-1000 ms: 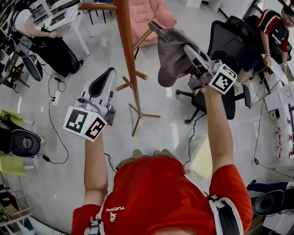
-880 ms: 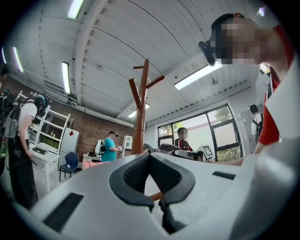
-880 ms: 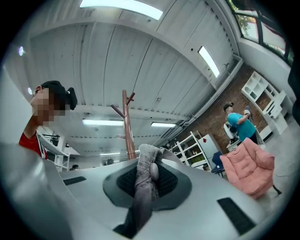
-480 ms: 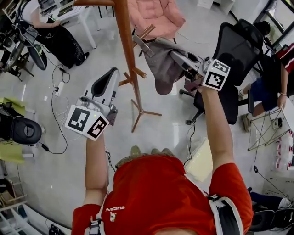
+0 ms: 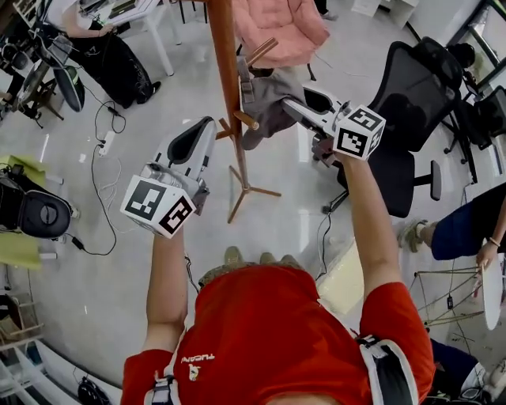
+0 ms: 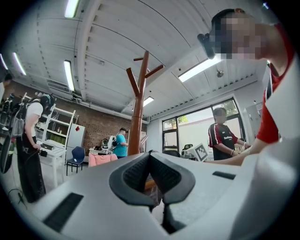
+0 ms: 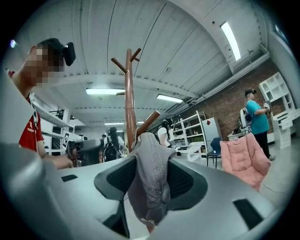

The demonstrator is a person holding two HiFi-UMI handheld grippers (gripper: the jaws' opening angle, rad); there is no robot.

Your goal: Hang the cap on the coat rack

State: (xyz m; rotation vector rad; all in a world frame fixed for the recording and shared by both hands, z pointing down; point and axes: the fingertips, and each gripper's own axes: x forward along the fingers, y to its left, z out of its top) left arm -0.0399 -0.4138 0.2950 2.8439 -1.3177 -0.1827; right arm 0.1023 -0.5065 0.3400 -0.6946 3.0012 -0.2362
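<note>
Opening jaws are seen on the right gripper (image 7: 150,161), and the grey cap (image 7: 149,187) is hung loosely between its pads, not visibly pinched by them. The cap is held up against the wooden coat rack (image 5: 224,63), on the pole's right side in the head view. Its upper edge is set just below an angled peg (image 7: 148,121), and a shorter peg stub (image 5: 247,119) is seen poking out in front of the cloth. The cap appears to be caught on the rack, though the hooking point is covered by fabric. The left gripper (image 5: 205,126) is kept shut on nothing, its pads pressed together at the tips. It is raised just left of the pole, clear of the cap. The rack's splayed feet are planted on a pale, glossy floor (image 5: 158,261). A pink cushioned chair (image 5: 281,24) is placed beyond the rack, and a black office chair (image 5: 411,91) is seen near the right gripper.
</note>
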